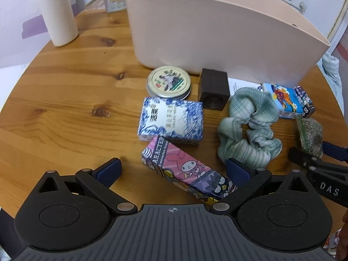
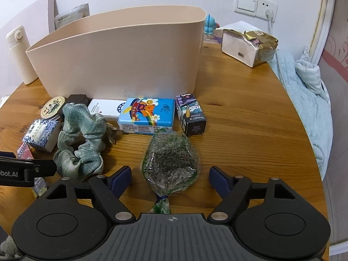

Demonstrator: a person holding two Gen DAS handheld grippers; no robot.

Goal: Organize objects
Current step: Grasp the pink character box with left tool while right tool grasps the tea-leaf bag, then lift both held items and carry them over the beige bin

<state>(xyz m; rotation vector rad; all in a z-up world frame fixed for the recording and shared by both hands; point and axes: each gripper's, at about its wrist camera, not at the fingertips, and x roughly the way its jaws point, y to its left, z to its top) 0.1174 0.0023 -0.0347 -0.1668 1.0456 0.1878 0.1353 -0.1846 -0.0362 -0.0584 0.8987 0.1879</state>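
Both your grippers sit low over the clutter in front of the beige bin (image 2: 121, 61), jaws spread on each.

Your right gripper (image 2: 170, 175) straddles the clear packet of dried greens (image 2: 171, 158), which lies flat on the bench (image 2: 250, 134); gaps show between the packet and both blue pads, so nothing is pinched. Your left gripper (image 1: 173, 169) has its jaws spread around the near end of the pink cartoon box (image 1: 187, 169), with a clear gap at the left pad; contact at the right pad is unclear. Just beyond lie the blue-and-white box (image 1: 171, 119), the round tin (image 1: 168, 82), the dark brown block (image 1: 214, 89), the green scrunchie (image 1: 248, 128) and the blue tissue pack (image 2: 148, 115), all close to the bin's wall. A white bottle (image 1: 57, 15) stands well apart on the left.
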